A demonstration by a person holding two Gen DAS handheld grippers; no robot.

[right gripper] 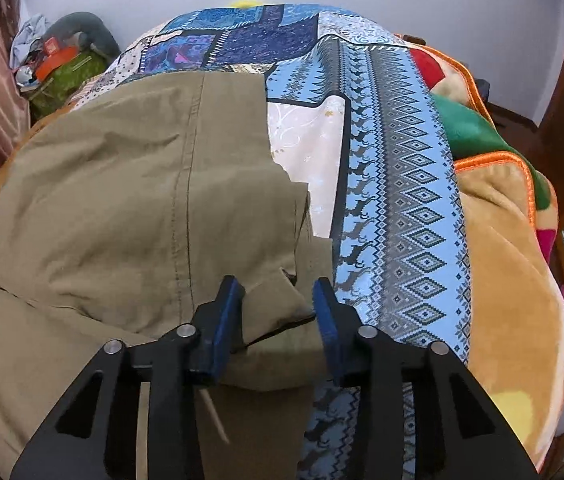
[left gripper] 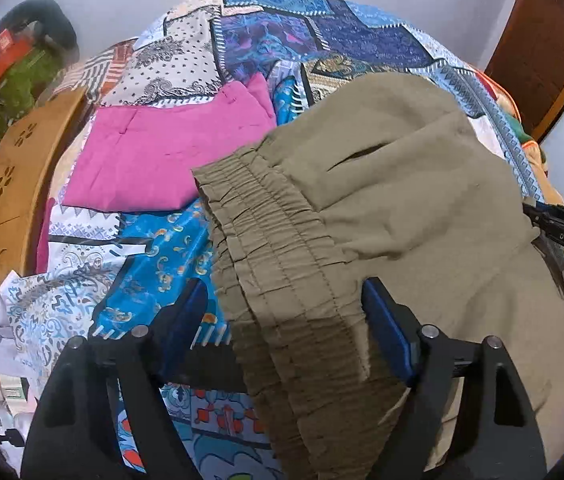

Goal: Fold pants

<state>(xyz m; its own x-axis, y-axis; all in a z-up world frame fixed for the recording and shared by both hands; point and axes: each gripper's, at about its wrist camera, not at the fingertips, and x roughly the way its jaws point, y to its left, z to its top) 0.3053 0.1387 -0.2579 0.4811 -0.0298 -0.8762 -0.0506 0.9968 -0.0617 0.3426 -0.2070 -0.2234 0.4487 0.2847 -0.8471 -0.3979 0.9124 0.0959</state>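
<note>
Two hand-held grippers work one pair of olive pants [left gripper: 401, 184] laid on a bed with a patchwork cover [left gripper: 266, 36].

Left hand-held gripper [left gripper: 285, 312]: jaws wide apart. The gathered elastic waistband [left gripper: 274, 240] runs between the blue pads. The right-side pad [left gripper: 385, 328] touches the edge of the band; the left-side pad [left gripper: 186, 316] stands clear of the cloth, with the cover showing in the gap. No squeeze visible, so the band lies between the jaws rather than gripped.

Right hand-held gripper [right gripper: 278, 304]: jaws partly open, narrower than the left. A folded corner of the pants' cloth [right gripper: 282, 300] lies between the pads. The left-side pad [right gripper: 226, 312] rests against it; whether the right-side pad [right gripper: 327, 312] touches I cannot tell. Clamping not confirmed.

Orientation: the waistband end is nearest the left camera, band running diagonally from upper left towards the lower middle of that view. In the right view the pants stretch away from the camera up the bed, long axis roughly along the stitched seam [right gripper: 186, 184], the far edge lying square across the cover.

Appearance: plain olive-khaki woven cloth, band shirred with several rows of stitching, one slit pocket [left gripper: 361, 156] open below it. Cloth is doubled over in layers, lightly creased, with a stepped edge on the right side in the right view.

Surroundings: a folded pink garment [left gripper: 162, 160] lies just beyond the waistband on the cover. A wooden board with flower cut-outs [left gripper: 14, 184] stands at the bed's left edge. A fleece blanket with orange trim [right gripper: 497, 216] lies along the right.
</note>
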